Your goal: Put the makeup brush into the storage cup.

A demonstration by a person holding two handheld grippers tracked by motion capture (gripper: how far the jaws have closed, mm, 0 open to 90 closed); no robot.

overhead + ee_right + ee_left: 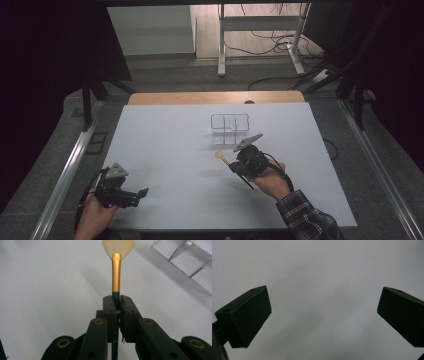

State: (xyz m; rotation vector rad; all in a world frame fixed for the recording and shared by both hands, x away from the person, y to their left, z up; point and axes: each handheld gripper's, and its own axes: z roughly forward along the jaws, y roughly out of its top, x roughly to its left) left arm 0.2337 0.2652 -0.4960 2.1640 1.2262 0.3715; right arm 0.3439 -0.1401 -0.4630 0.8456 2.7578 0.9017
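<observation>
While the right gripper [116, 305] is clenched on the dark handle of the slim makeup brush with gold ferrule and pale bristles [116, 272], the brush sits above the white table [165, 150], bristles pointing away, near the clear acrylic divided organizer [229, 123], likely its destination. Left gripper [324, 312] is released, parked aside with nothing between its jaws.

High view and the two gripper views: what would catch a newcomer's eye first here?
The makeup brush, with its gold ferrule and pale bristles, clamped by its dark handle in the right gripper near the middle of the white table. Just beyond it stands a clear divided organizer. At the near left corner the left gripper rests open over bare table.
</observation>
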